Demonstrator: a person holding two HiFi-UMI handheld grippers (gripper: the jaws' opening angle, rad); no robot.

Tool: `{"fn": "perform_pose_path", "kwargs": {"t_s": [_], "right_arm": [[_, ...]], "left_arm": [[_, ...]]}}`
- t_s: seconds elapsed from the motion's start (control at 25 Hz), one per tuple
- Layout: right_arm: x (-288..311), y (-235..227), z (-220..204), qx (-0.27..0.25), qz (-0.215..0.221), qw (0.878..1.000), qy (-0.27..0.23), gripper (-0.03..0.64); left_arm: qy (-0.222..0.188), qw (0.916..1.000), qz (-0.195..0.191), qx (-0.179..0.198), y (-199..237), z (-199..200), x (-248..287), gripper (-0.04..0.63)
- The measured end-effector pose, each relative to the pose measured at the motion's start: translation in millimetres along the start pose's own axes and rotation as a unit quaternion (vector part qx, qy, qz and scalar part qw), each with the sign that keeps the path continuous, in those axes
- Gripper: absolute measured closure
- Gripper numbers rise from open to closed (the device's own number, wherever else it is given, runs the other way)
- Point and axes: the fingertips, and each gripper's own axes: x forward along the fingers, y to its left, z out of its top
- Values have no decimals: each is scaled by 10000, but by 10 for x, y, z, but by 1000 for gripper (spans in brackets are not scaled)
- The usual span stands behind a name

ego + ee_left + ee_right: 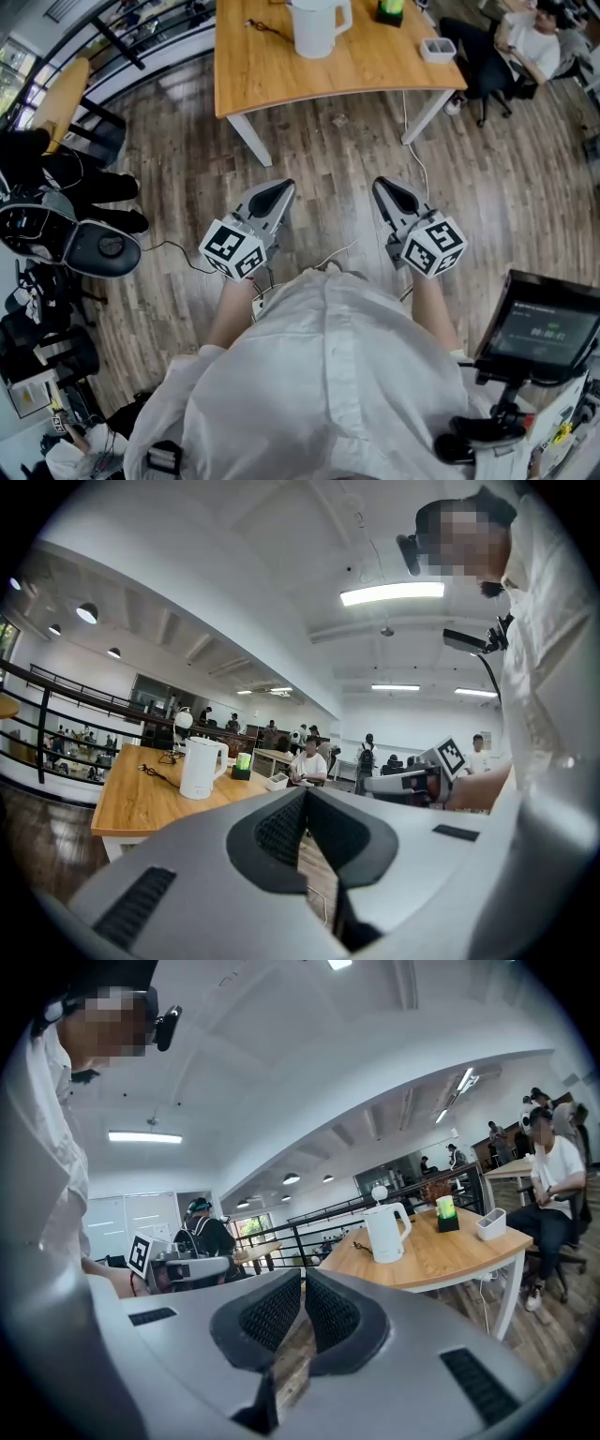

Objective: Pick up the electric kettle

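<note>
In the head view we hold the left tongs point(280, 190) and the right tongs point(385, 187) low over the wooden floor point(328, 159). Both are closed on nothing, with their tips toward the surface point(281, 80). The electric kettle point(314, 26) stands upright on the far part of that surface, well apart from both tongs. A dark cord point(265, 30) lies just to its left. A small green object point(391, 11) and a white tray point(437, 49) sit to its right, and a seated person point(530, 37) is beyond the corner.

In the left gripper view the jaws meet with nothing between them. The kettle point(200, 768) shows far ahead, left of the tips.

In the right gripper view the jaws are likewise together and empty. The kettle point(385, 1234) is ahead to the right, its handle on the side of the green object.

We judge the main risk to be arriving with shut tongs, which would shove or tip the kettle rather than take it. A grip on the smooth body may slip, so the handle looks safer. The cord could snag or drag. The near edge of the surface lies between us and the kettle, so a low approach could knock into it.
</note>
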Motion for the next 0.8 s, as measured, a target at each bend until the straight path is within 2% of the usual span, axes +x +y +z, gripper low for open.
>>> {"fn": "perform_pose_path", "kwargs": {"t_s": [0.44,0.8], "right_arm": [[-34,-250,5,10,121,9999,40,604],[-8,-260,3,39,194,9998,41,604]], "left_arm": [[-7,9999,93,46,-72,-41,185,589],[-21,9999,115,65,-43,-19,203,589]]}}
